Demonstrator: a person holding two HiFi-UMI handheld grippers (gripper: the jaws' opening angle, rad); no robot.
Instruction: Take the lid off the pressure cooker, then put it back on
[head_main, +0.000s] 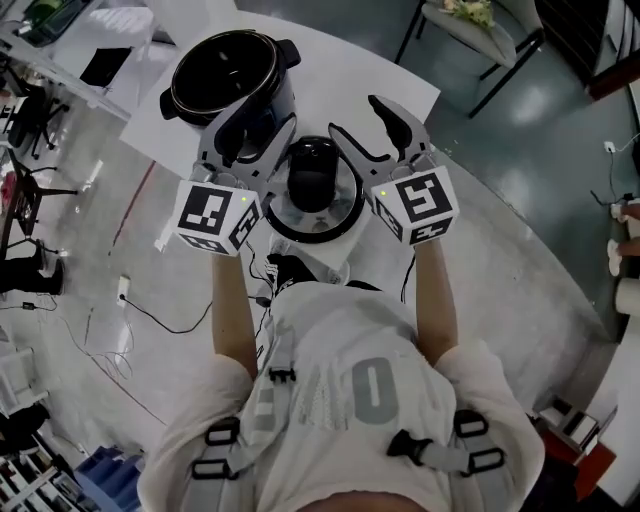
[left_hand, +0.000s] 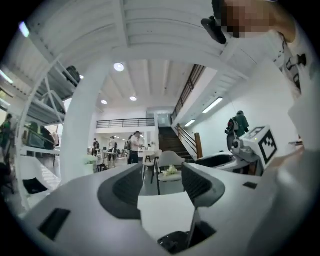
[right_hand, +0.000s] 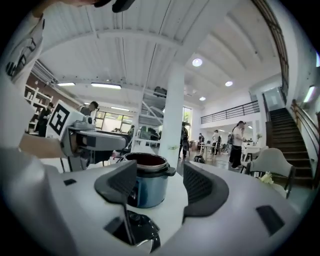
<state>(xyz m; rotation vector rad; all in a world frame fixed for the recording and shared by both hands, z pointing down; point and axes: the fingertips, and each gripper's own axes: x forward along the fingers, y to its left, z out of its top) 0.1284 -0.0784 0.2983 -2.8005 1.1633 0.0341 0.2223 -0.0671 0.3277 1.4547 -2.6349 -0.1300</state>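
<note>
The pressure cooker (head_main: 232, 78) stands open on the white table (head_main: 370, 75), its dark pot showing; in the right gripper view the cooker (right_hand: 148, 186) is blue with a black rim. Its lid (head_main: 312, 185), black-handled with a metal ring, lies flat on the table nearer me, apart from the cooker. My left gripper (head_main: 258, 130) hovers over the lid's left side and my right gripper (head_main: 365, 125) over its right side. Both are open, pointing level, with nothing between the jaws. The lid's edge (left_hand: 177, 241) shows below the left gripper (left_hand: 160, 186), and the lid (right_hand: 139, 229) below the right gripper (right_hand: 155, 186).
A chair (head_main: 470, 30) stands beyond the table at the top right. A second table with a dark flat device (head_main: 105, 65) is at the upper left. Cables (head_main: 150, 315) run over the floor to my left. People and furniture fill the hall in the distance.
</note>
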